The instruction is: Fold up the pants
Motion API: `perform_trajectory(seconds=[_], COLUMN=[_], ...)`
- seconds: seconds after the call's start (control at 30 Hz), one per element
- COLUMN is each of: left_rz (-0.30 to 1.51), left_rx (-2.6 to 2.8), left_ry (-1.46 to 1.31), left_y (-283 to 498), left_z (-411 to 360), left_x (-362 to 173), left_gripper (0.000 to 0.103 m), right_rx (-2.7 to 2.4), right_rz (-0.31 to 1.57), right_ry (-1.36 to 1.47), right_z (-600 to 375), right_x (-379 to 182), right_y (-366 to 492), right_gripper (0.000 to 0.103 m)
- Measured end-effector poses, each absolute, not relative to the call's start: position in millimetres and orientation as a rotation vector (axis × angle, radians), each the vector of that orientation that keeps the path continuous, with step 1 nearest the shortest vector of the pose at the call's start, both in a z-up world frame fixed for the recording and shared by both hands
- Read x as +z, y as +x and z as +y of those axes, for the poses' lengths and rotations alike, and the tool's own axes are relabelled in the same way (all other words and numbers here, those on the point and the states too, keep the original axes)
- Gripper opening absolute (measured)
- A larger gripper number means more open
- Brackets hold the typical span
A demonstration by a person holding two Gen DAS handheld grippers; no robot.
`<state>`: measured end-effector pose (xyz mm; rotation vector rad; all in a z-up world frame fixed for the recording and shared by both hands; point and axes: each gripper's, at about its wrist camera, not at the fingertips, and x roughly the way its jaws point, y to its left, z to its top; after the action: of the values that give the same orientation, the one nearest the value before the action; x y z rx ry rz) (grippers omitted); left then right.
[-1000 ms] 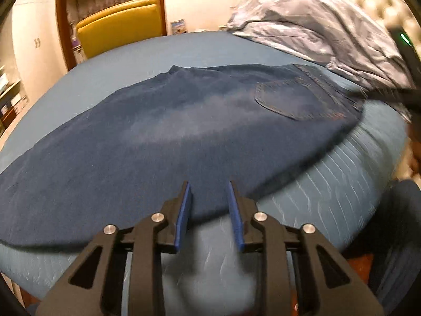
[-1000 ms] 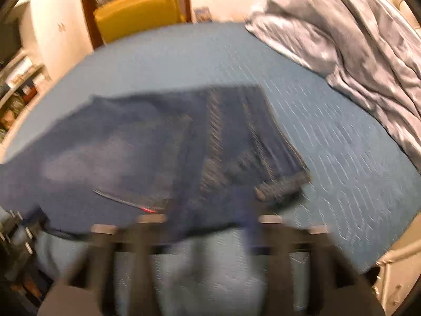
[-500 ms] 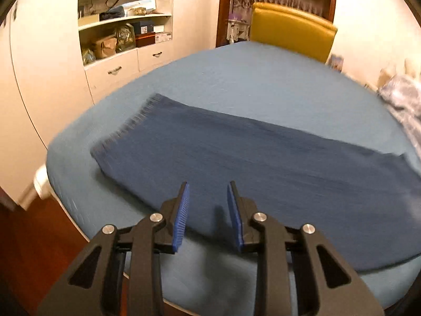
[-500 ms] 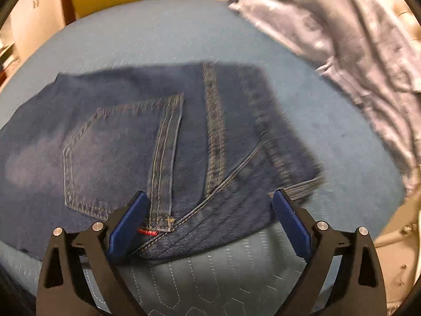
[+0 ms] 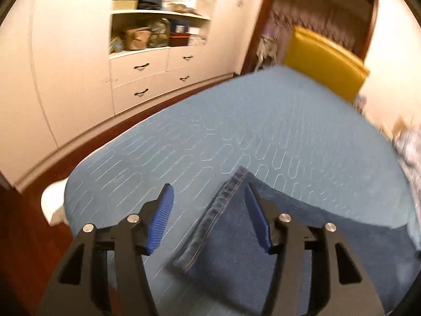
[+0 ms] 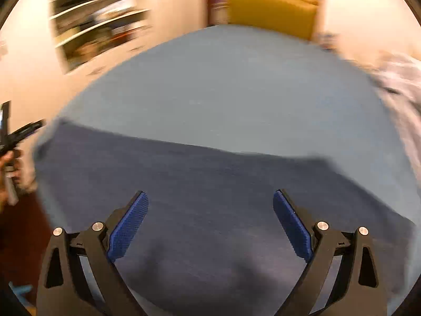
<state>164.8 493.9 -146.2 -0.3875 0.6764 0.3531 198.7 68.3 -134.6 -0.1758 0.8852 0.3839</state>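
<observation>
Dark blue jeans point(image 5: 302, 239) lie flat on a blue quilted bed point(image 5: 236, 121). In the left wrist view the stitched leg hem point(image 5: 218, 210) lies between the fingers of my open left gripper point(image 5: 209, 192), which hovers just above it. In the right wrist view the jeans point(image 6: 210, 184) stretch across the bed point(image 6: 223, 79) from left to right. My right gripper point(image 6: 210, 200) is wide open over the middle of the leg and holds nothing. This view is blurred by motion.
White cupboards with drawers and shelves point(image 5: 147, 52) stand to the left past a strip of dark wood floor point(image 5: 23, 237). A yellow chair point(image 5: 323, 63) stands behind the bed. A grey duvet point(image 6: 400, 84) lies at the right. The other gripper and hand point(image 6: 13, 142) show at the left edge.
My left gripper has swung left along the leg to the hem and opened wider. My right gripper has moved from the waistband and pocket to the middle of the leg, still wide open.
</observation>
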Motion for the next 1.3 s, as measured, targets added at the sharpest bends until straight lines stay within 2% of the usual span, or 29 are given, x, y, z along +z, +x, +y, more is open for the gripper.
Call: perform_trajectory(seconds=[0.03,0.1,0.17,0.23,0.27,0.33,0.4,0.67,0.8,0.93,1.0,1.03,1.3], left_rz=[0.659,0.634,0.619,0.620,0.636,0.654,0.664,0.598,0.544,0.515,0.516,0.526,0.530], left_rx=[0.349,0.319,0.285,0.236,0.203,0.168,0.135,0.065,0.047,0.015,0.009,0.019,0.029], left_ry=[-0.414,-0.529,-0.664,-0.770,-0.808,-0.821,-0.824,-1.098,-1.198,-1.260,-1.272,-1.264,-1.246], left_y=[153.3,127.9,106.6,90.7,89.6,90.2,92.7,99.6,93.9,99.2,97.2,97.0,99.0], left_z=[497.2,509.8,518.6,521.4,520.9,511.2,504.6,525.3,537.1,547.2,549.6,550.2,549.1], left_x=[-144.9,-148.2,-156.2,-172.1,-181.3,-194.2,-203.0,-240.0,-250.7,-256.7,-260.5,-262.5,-261.8], left_gripper=[0.055,0.045,0.042,0.042,0.042,0.042,0.042,0.041,0.036,0.035,0.027,0.020,0.020], right_rx=[0.410,0.527,0.564,0.584,0.592,0.571,0.523,0.506,0.511,0.497,0.468,0.466,0.445], right_rz=[0.901,0.950,0.953,0.961,0.990,1.018,0.993,0.980,0.933,0.964,0.991,0.986,0.961], right_ry=[-0.199,-0.166,-0.212,-0.242,-0.258,-0.286,-0.329,-0.325,-0.250,-0.231,-0.270,-0.269,-0.284], right_z=[96.4,145.1,188.9,217.7,232.4,251.7,258.0,254.8,252.6,256.1,257.6,257.4,270.0], right_x=[-141.2,-154.0,-165.9,-177.8,-189.2,-199.6,-208.2,-212.1,-198.1,-197.4,-207.6,-209.4,-210.1], right_y=[207.2,222.7,232.3,238.0,244.3,254.0,261.1,266.9,263.3,275.5,281.3,283.0,286.0], right_gripper=[0.092,0.091,0.076,0.071,0.057,0.037,0.028,0.028,0.029,0.029,0.029,0.029,0.033])
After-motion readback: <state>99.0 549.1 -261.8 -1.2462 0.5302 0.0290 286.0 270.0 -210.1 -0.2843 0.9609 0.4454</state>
